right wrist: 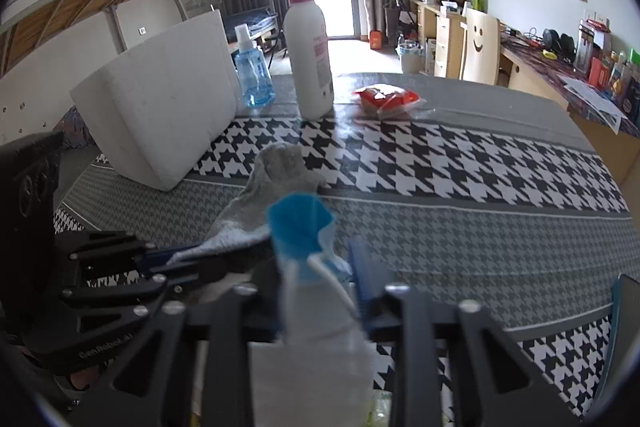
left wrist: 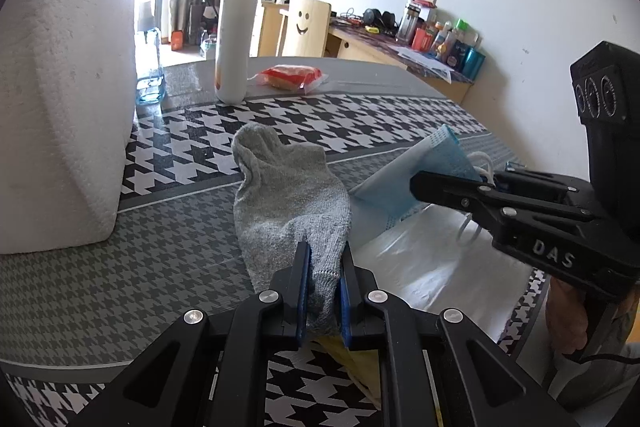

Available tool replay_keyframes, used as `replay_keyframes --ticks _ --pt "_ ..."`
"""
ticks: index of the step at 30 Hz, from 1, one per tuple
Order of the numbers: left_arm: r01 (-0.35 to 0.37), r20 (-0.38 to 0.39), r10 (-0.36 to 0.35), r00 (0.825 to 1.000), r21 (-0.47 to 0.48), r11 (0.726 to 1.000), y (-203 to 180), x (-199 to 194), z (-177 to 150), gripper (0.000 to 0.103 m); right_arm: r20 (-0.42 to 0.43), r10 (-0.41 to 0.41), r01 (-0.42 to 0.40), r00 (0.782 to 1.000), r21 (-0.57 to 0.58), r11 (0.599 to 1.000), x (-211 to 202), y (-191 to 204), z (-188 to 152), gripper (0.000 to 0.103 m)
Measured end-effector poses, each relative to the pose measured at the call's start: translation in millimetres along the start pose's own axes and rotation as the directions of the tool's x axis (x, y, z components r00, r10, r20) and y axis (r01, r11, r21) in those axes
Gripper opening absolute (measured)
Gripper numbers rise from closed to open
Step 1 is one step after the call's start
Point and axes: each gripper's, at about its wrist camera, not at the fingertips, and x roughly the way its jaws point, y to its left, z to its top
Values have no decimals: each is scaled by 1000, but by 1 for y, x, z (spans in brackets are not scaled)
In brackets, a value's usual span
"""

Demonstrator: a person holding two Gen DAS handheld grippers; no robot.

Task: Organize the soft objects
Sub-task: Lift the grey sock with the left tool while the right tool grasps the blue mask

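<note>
A grey sock [left wrist: 288,195] lies stretched away from me on the houndstooth tablecloth [left wrist: 100,287]. My left gripper [left wrist: 325,263] is shut on the sock's near end. The sock also shows in the right wrist view [right wrist: 272,179], held by the left gripper [right wrist: 208,259]. My right gripper [left wrist: 420,183] is shut on a folded blue face mask [left wrist: 416,167], holding it just right of the sock. In the right wrist view the mask [right wrist: 304,243] stands up between the right gripper's fingers [right wrist: 360,267], close and blurred.
A white foam box [left wrist: 60,107] stands at the left. Behind are a white pump bottle [left wrist: 236,35], a blue spray bottle [right wrist: 252,71] and a red snack packet [left wrist: 292,75]. A white plastic sheet [left wrist: 432,267] lies under the mask.
</note>
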Motion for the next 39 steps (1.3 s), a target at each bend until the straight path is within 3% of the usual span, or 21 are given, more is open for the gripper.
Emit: replay_keyframes --ticks 1,5,14,29,39 --pt "2 5 -2 1000 1 1000 0 -1 0 13 0 0 0 1000 5 1000 -1 0 0 12" --pt "11 40 -11 999 14 1000 -2 -13 -1 12 18 -22 21 1000 16 1000 -8 -1 0 9" --pt "67 165 -70 984 24 997 -7 -62 5 12 82 -88 89 993 -12 996 -39 11 4 8" --pt "45 215 -49 975 20 999 -12 -101 6 12 230 -182 183 956 18 983 -89 15 19 8" --pt "6 245 -14 969 33 999 -16 -124 4 12 313 -200 183 928 82 980 -123 15 25 8"
